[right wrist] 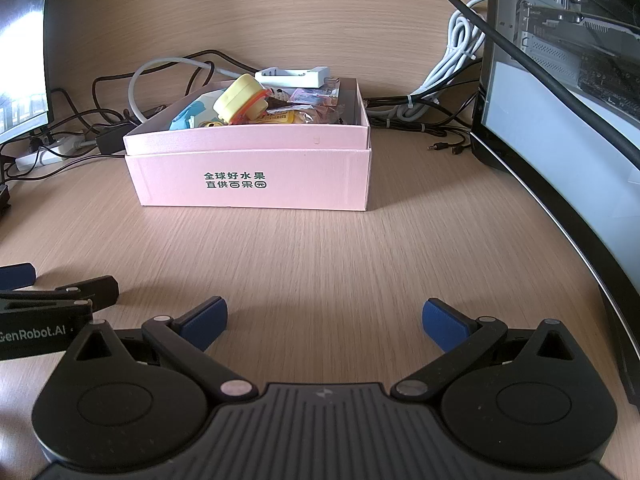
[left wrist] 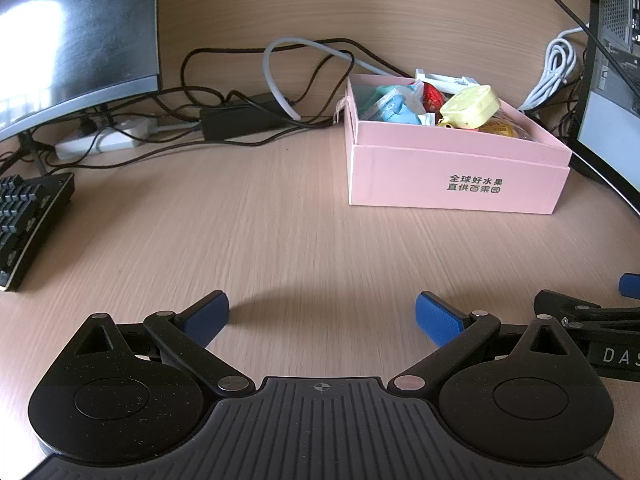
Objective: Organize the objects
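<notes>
A pink cardboard box (left wrist: 456,184) with dark printed characters stands on the wooden desk, right of centre in the left wrist view and centre-left in the right wrist view (right wrist: 252,178). It holds several small items: a yellow round case (left wrist: 472,106) (right wrist: 240,98), a red item (left wrist: 433,96), light-blue packaging (left wrist: 394,106) and a white charger (right wrist: 294,76) at the back. My left gripper (left wrist: 322,318) is open and empty, low over bare desk well short of the box. My right gripper (right wrist: 324,320) is open and empty, beside the left one.
A monitor (left wrist: 72,36) and black keyboard (left wrist: 28,220) are at the left. A power strip (left wrist: 104,138), black adapter (left wrist: 240,118) and tangled cables lie behind. A curved screen (right wrist: 560,152), a PC case (right wrist: 568,20) and a white cable bundle (right wrist: 452,60) stand at the right.
</notes>
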A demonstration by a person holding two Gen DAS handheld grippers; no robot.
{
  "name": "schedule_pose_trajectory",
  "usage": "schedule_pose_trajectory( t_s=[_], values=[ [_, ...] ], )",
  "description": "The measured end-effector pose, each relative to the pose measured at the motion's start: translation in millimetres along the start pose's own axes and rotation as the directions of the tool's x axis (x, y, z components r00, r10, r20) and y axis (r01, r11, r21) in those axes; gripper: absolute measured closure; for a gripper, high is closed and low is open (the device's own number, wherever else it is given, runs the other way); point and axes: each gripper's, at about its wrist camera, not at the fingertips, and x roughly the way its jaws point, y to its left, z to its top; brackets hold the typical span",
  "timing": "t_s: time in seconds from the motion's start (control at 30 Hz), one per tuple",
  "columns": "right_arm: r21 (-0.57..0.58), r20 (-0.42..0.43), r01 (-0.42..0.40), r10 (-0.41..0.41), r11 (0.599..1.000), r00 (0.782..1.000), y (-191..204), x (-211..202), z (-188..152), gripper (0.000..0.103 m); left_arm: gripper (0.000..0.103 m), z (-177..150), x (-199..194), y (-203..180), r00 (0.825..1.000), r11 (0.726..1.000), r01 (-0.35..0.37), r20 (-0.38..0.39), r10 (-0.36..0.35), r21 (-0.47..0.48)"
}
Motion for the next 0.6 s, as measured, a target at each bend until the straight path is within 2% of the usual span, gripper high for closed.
schedule_pose_trajectory(
  t_s=[0.23, 0.6],
  values=[
    [0.000, 0.000, 0.000, 0.000, 1.000, 1.000, 0, 0, 0, 0.000, 0.002, 2, 2, 0, 1.000, 1.000, -0.002, 0.003, 0.002, -0.019],
    [0.000, 0.000, 0.000, 0.000, 1.000, 1.000, 0, 0, 0, 0.000, 0.001, -5, -6, -3, 1.000, 1.000, 0.020, -0.003, -0.019, 0.019]
  ],
)
